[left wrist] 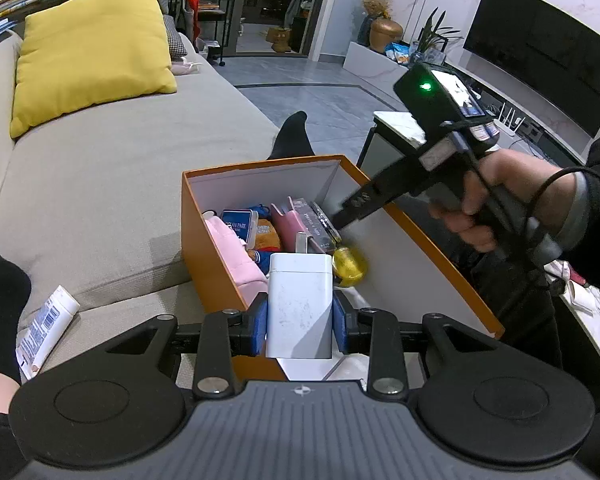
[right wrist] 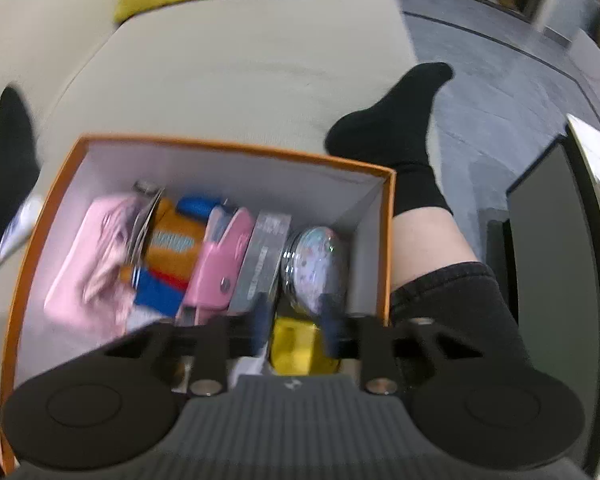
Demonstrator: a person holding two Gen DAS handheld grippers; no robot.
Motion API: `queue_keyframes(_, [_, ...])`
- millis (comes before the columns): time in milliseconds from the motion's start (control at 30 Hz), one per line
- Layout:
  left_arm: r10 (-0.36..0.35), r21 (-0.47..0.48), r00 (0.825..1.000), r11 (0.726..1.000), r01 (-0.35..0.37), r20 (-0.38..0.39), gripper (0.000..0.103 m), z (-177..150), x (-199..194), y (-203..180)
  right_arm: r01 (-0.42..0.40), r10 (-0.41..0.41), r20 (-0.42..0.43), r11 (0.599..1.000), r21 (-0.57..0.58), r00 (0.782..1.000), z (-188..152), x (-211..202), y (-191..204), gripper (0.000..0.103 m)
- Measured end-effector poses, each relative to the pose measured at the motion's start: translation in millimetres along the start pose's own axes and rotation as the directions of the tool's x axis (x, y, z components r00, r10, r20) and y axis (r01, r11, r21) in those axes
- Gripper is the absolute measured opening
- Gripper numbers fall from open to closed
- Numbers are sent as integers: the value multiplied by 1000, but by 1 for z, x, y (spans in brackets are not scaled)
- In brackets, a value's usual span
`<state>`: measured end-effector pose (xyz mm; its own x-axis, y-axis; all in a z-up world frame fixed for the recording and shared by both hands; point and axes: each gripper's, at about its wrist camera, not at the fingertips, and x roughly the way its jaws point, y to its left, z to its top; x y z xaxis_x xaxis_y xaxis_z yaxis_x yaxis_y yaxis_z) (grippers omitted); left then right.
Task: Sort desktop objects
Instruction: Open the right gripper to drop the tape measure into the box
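Orange box point(left wrist: 216, 276), open-topped with white inner walls, resting on the seat of a beige sofa point(left wrist: 100, 200) beside a yellow cushion point(left wrist: 92, 52). Contents, as seen from the right wrist view, stand in a row: a pink cloth item point(right wrist: 88, 260) at the left wall, an orange-and-blue plush item point(right wrist: 172, 248), a pink case point(right wrist: 220, 264), a grey flat box point(right wrist: 264, 252) on edge, and a round patterned tin point(right wrist: 318, 264) leaning toward the right wall. A yellow translucent object point(right wrist: 296, 348) lies at the near end of the box.

Left hand-held gripper point(left wrist: 300, 320): partly open, its blue pads pressed on both sides of a white charger block point(left wrist: 300, 304), which is held upright above the near corner of the box with its prongs pointing away from the camera.

Right hand-held gripper point(right wrist: 296, 312): angled steeply down into the box, jaws narrow and closing. The yellow object sits between the blue fingers point(right wrist: 260, 316); motion blur leaves it unclear whether the pads touch it. In the left wrist view its black fingertips reach down beside the grey box, just above the yellow object point(left wrist: 350, 266), and a person's hand point(left wrist: 496, 200) holds the handle.

A white tube point(left wrist: 46, 324) with blue print lies on the sofa, left of the box. A leg in a black sock point(right wrist: 392, 128) stretches along the box's right side.
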<state>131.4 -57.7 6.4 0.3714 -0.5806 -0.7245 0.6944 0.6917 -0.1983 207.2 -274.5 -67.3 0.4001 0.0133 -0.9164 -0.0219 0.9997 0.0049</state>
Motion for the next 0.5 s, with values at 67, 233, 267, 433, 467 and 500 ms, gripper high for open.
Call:
queue_keyframes(67, [-2, -1, 1000, 1000, 2, -1, 37, 0, 0, -1, 0, -2, -21, 996, -84, 1000, -5, -3, 4, 20])
queue_keyframes(233, [-7, -1, 1000, 1000, 7, -2, 37, 1, 1, -3, 17, -46, -80, 944, -330, 996, -23, 1, 19, 20])
queue_keyframes(267, [-10, 2, 1000, 1000, 10, -3, 37, 1, 2, -4, 10, -46, -95, 937, -349, 994, -26, 3, 21, 19])
queue_keyframes(433, [-25, 28, 1000, 999, 25, -14, 37, 3, 6, -13, -35, -48, -156, 872, -489, 987, -45, 19, 35, 8])
queue_keyframes(467, [-25, 32, 1000, 999, 26, -15, 37, 4, 7, -14, -44, -51, -170, 859, -510, 984, -47, 23, 38, 4])
queue_keyframes(500, [-25, 35, 1000, 999, 26, -17, 37, 4, 8, -16, -50, -58, -185, 848, -528, 981, -49, 29, 40, 4])
